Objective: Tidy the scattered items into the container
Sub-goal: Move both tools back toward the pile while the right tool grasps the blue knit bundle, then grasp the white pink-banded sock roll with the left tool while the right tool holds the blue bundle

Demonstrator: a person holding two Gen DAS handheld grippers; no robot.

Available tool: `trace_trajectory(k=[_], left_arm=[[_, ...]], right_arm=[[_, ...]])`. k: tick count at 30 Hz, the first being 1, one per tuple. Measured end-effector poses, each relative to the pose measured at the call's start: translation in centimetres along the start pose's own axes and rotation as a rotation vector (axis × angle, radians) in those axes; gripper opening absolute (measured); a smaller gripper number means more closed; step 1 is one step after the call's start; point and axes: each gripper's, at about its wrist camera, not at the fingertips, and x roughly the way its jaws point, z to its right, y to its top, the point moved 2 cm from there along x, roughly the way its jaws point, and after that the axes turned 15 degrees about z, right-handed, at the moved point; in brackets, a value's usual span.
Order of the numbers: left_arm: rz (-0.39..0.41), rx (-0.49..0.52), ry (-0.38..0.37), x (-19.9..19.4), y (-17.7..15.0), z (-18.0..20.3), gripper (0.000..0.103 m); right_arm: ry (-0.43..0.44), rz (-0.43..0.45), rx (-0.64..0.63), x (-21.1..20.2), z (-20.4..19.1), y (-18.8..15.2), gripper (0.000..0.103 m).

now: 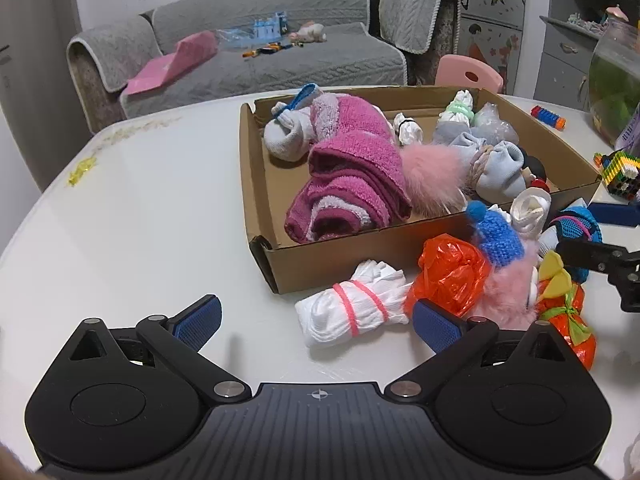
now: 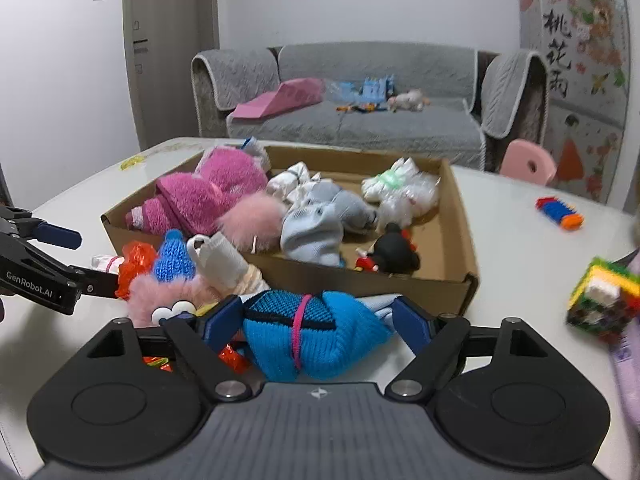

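A cardboard box (image 1: 340,258) (image 2: 460,216) on the white table holds a magenta towel (image 1: 356,176), sock bundles and a pink pompom. In front of it lie a white sock bundle with pink bands (image 1: 352,312), an orange bag (image 1: 452,276) and a pink fluffy toy with a blue knit hat (image 1: 496,240) (image 2: 172,264). My left gripper (image 1: 316,326) (image 2: 80,258) is open, its fingers standing either side of the white bundle's near end. My right gripper (image 2: 318,322) is open around a blue knitted bundle with a pink band (image 2: 316,332) (image 1: 576,226), which lies on the table close to both pads.
A block cube (image 1: 622,172) (image 2: 600,300) and a red, blue and orange block toy (image 1: 548,116) (image 2: 560,212) lie right of the box. A fish bowl (image 1: 616,80) stands at the far right. A pink chair (image 1: 468,72) and a grey sofa (image 2: 360,120) are behind the table (image 1: 140,220).
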Motion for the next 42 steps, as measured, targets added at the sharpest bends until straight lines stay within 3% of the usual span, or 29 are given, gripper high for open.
trace_trajectory(k=[4,10,12,15,20,27,32,37,40,42], left_arm=[[0.004,0.008,-0.006,-0.3,-0.2,0.1,0.102],[0.009,0.022,-0.028,-1.1,-0.7,0.7,0.102],[0.023,0.027,-0.041,-1.6,-0.6,1.1,0.102],[0.033,0.022,-0.051,-1.6,-0.3,1.7,0.103],[0.004,-0.05,-0.046,-0.7,-0.2,1.3,0.103],[0.039,-0.263,-0.083,-2.0,0.3,-1.8,0.103],[0.004,-0.414,-0.05,-0.7,0.4,-4.1,0.102],[-0.058,-0.432,0.011,1.9,0.4,-3.7,0.102],[-0.074,-0.442,-0.012,2.5,0.9,-2.8,0.102],[-0.083,-0.395,0.028,2.8,1.0,-2.1,0.102]], right_arm=[[0.001,-0.009,-0.006,-1.4,0.1,-0.2,0.073],[-0.14,-0.027,0.033,-6.1,2.7,-1.2,0.074],[-0.132,-0.024,0.084,-7.8,3.5,-1.8,0.074],[-0.135,-0.003,0.05,-9.2,3.5,-2.0,0.075],[-0.13,-0.002,0.004,-9.2,3.0,-1.8,0.076],[-0.123,0.006,-0.028,-8.3,2.9,-1.4,0.079],[-0.12,0.011,-0.035,-8.3,2.7,-1.4,0.079],[-0.123,0.016,-0.037,-8.3,2.6,-1.4,0.079],[-0.123,0.021,-0.035,-8.3,2.6,-1.3,0.08],[-0.123,0.02,-0.028,-8.3,2.8,-1.3,0.08]])
